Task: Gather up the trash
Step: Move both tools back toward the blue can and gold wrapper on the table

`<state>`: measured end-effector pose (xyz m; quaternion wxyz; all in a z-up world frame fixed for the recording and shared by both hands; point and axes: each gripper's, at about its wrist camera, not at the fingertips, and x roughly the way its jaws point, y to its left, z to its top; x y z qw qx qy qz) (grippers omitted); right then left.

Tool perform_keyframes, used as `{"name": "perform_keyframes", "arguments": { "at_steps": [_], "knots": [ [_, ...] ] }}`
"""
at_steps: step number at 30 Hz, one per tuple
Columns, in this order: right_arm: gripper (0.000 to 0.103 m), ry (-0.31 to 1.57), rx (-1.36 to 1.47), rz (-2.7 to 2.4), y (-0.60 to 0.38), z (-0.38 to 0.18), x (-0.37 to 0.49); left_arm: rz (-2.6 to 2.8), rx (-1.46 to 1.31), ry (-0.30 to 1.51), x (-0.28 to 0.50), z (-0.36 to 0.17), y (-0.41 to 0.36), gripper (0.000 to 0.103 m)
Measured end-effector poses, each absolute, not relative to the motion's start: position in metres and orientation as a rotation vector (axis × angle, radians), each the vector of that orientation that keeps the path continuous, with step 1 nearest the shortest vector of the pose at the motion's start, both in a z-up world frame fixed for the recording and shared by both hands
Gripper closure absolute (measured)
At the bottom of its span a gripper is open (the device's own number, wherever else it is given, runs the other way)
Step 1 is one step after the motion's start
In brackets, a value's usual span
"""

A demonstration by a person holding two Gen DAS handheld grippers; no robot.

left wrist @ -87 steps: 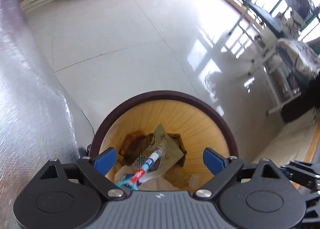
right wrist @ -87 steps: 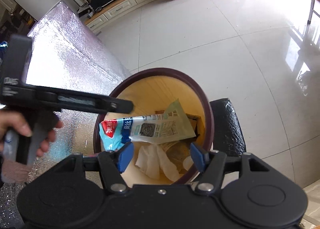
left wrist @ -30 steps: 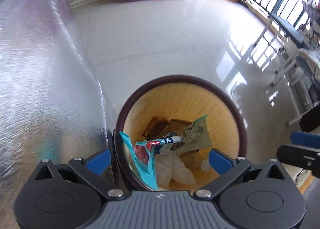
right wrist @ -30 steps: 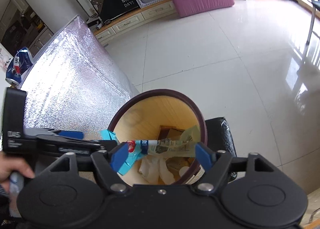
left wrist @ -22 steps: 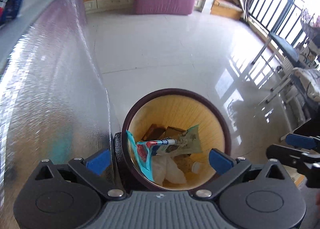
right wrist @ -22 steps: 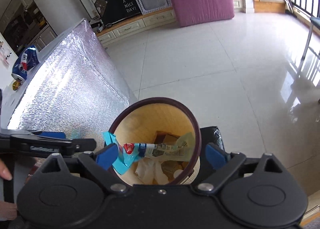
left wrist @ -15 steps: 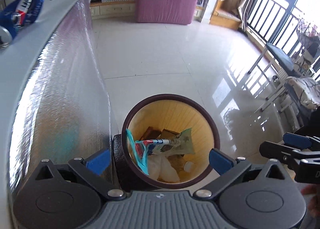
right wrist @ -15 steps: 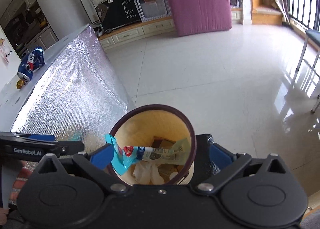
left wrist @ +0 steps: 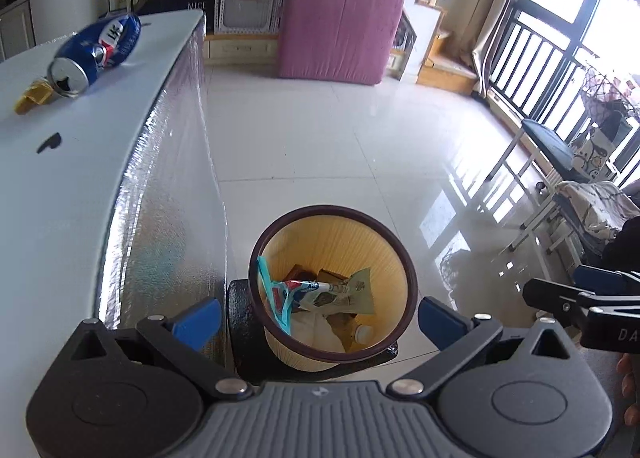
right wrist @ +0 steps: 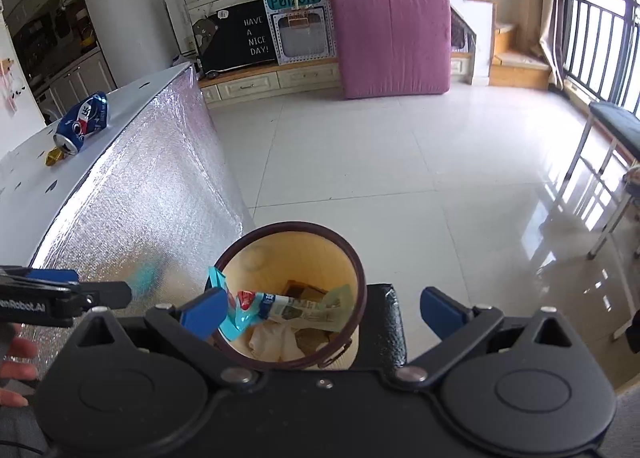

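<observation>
left gripper (left wrist: 316, 318): you hold it above the bin, its blue pads spread wide with nothing between them; the bin's mouth shows in the gap.
right gripper (right wrist: 320, 312): you hold it above the bin too, jaws just as wide and empty; its tip shows at the right edge of the left wrist view.
bin (left wrist: 394, 254): yellow ribbed pail with a dark brown rim, standing on the white tiled floor (left wrist: 320, 146) right beside the foil-clad side of the counter (left wrist: 60, 178).
wrapper (left wrist: 320, 294): long printed snack packet lying across the bin's inside, its teal end riding up over the rim on the counter side, its pale green end toward the far wall of the bin.
other trash in bin: white crumpled tissue (right wrist: 272, 338) and brown pieces under the wrapper.
can (left wrist: 98, 52): dented blue can on its side on the counter top, well apart from the bin, open end toward you.
gold scrap (left wrist: 32, 97): small gold piece just beside the can's open end.
pink mattress (right wrist: 392, 38): leans against the far wall, well beyond the bin.
</observation>
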<state>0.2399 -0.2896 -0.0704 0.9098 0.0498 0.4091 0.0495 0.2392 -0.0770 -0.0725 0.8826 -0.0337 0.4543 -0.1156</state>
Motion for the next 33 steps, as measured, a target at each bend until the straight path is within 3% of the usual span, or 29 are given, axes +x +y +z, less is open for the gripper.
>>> {"name": "perform_keyframes", "arguments": {
  "at_steps": [18, 33],
  "knots": [
    [0.0, 0.732, 0.087, 0.089, -0.275, -0.025, 0.191, -0.234, -0.112, 0.784, 0.185, -0.023, -0.039, 0.0],
    [0.0, 0.643, 0.066, 0.202, -0.193, -0.007, 0.214, -0.126, -0.172, 0.658, 0.184, 0.006, 0.056, 0.0]
  ]
}}
